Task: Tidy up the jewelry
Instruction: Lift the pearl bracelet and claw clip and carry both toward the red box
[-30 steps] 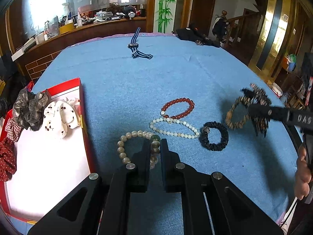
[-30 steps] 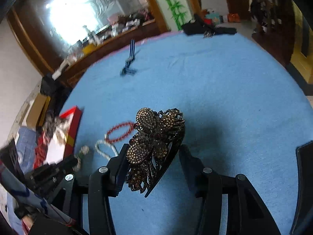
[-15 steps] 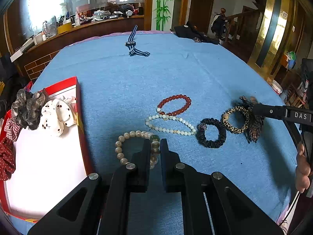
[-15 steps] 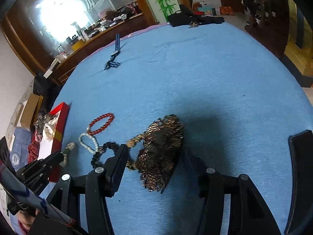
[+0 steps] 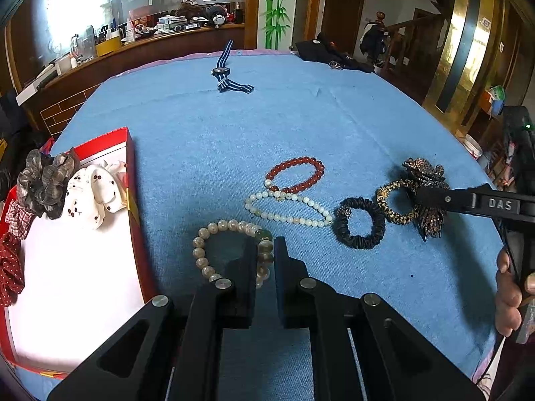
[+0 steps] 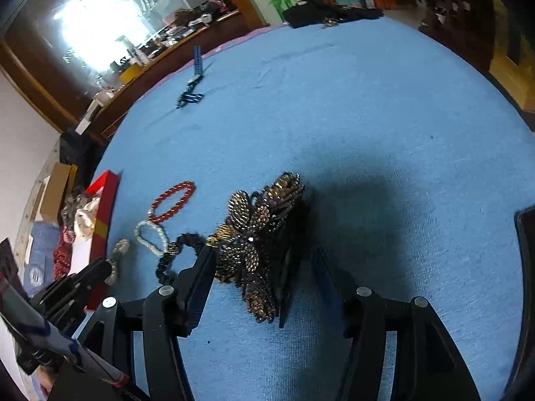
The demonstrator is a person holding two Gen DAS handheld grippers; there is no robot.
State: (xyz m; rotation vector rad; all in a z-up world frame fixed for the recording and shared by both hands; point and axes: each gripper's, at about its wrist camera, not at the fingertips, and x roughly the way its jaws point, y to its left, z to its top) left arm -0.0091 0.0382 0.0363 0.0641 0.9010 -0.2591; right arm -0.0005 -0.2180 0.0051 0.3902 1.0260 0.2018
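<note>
My left gripper (image 5: 265, 250) is low over the blue cloth, shut on the right side of a beige bead bracelet (image 5: 204, 250) that lies flat. My right gripper (image 6: 264, 255) stands open around a brown rhinestone flower hair clip (image 6: 257, 234). The clip rests on the cloth, and a gap separates it from the right finger. In the left wrist view the clip (image 5: 424, 170) sits at the far right under that gripper's finger (image 5: 448, 198), touching a leopard scrunchie (image 5: 396, 202). A black scrunchie (image 5: 360, 223), a white bead strand (image 5: 287, 212) and a red bead bracelet (image 5: 296, 175) lie between the grippers.
A red box (image 5: 132, 173) with a white floor sits at the left, holding a grey scrunchie (image 5: 43, 183), a white spotted one (image 5: 93, 197) and red ones. A striped watch (image 5: 225, 77) and black cloth (image 5: 327, 53) lie far back. A hand (image 5: 508, 294) is at the right edge.
The right gripper came down with the flower clip and leopard scrunchie from the air onto the cloth, and its jaws widened off the clip. The left gripper stayed put.
</note>
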